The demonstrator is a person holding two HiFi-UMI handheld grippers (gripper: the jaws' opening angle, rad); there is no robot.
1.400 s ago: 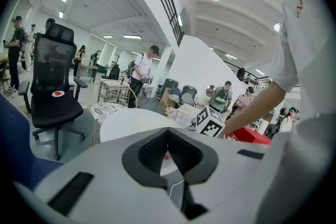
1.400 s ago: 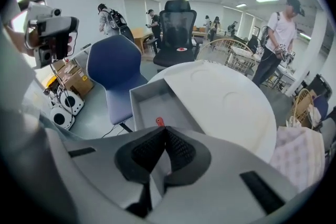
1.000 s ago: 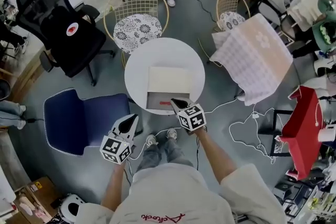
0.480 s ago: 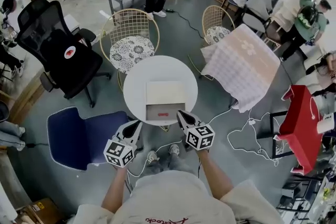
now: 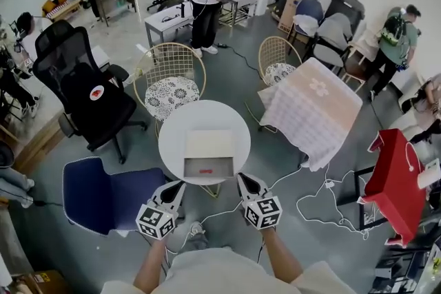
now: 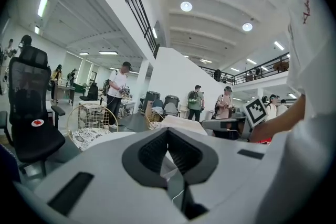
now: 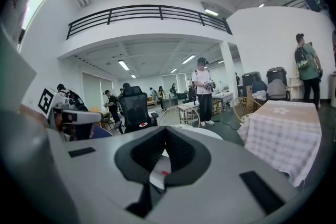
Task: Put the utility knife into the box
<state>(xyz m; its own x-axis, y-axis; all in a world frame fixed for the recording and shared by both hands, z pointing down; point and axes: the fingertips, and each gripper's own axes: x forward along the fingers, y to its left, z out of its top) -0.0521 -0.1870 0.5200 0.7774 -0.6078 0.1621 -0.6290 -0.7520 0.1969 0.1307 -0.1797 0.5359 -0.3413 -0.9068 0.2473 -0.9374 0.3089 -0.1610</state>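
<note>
An open shallow box [image 5: 189,167] sits on the round white table [image 5: 172,131], its lid [image 5: 209,144] folded back on the far side. The red utility knife [image 5: 205,169] lies inside the box. My left gripper [image 5: 176,186] hangs below the table's near edge, left of the box, shut and holding nothing. To the right of the box, also off the table, my right gripper [image 5: 242,180] is shut and holding nothing. In the right gripper view the knife [image 7: 164,172] shows as a red spot in the box beyond the closed jaws [image 7: 165,131]. The left gripper [image 6: 168,131] points past the table.
A blue chair [image 5: 103,189] stands to the left of the table, with two wire chairs [image 5: 170,76] behind it. A cloth-covered table [image 5: 313,110] is at the right and a black office chair [image 5: 83,96] at the left. Cables [image 5: 317,206] lie on the floor. Several people stand at the back.
The right gripper has drawn back from the box's front edge, leaving the red knife lying inside. Both grippers now sit nearer the person, and the head view has pulled up and back.
</note>
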